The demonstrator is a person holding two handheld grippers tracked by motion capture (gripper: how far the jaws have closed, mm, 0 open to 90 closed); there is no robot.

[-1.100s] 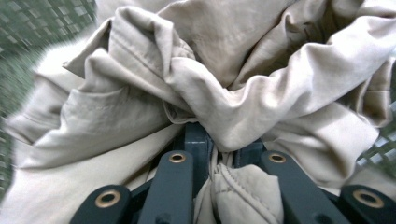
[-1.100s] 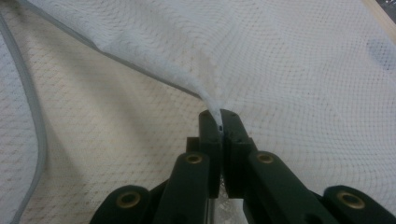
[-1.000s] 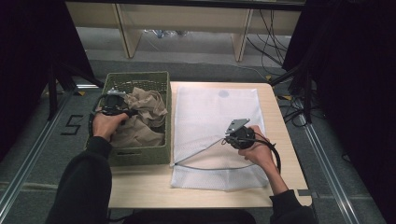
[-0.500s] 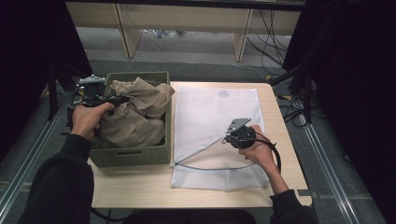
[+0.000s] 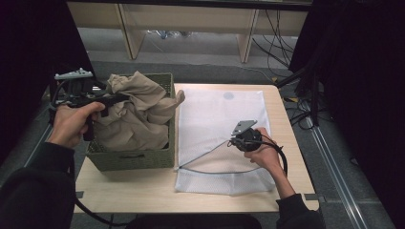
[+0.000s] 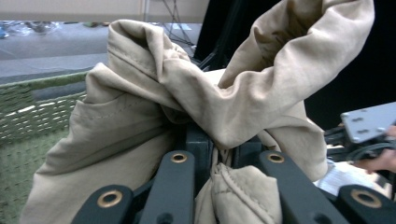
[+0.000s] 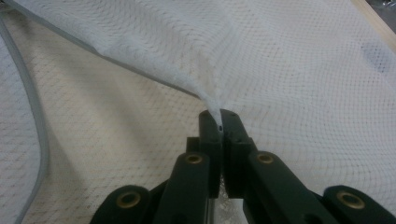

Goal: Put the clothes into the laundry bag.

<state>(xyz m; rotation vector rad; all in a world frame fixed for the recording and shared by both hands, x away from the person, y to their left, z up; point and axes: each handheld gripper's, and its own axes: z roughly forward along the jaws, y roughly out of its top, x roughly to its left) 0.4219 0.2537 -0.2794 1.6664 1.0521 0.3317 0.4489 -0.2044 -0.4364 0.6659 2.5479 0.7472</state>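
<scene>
A beige garment (image 5: 136,112) bulges up out of the green basket (image 5: 136,160) at the table's left. My left gripper (image 5: 114,98) is shut on a bunched fold of that cloth (image 6: 224,107), held above the basket's left rim, and the fabric drapes over its jaws. A white mesh laundry bag (image 5: 217,119) lies flat on the table's right half. My right gripper (image 5: 233,141) is shut on the upper layer of the mesh bag (image 7: 261,60) near its grey-zippered opening (image 5: 210,169) and holds that layer raised.
The basket stands against the bag's left edge. Bare wooden table (image 5: 143,191) runs along the front. Cables and table legs lie on the floor beyond the far edge. My right gripper's cable (image 5: 282,160) loops beside the right hand.
My left gripper has risen from inside the basket toward its upper left, pulling the beige garment up with it. The right gripper and the mesh bag have stayed put.
</scene>
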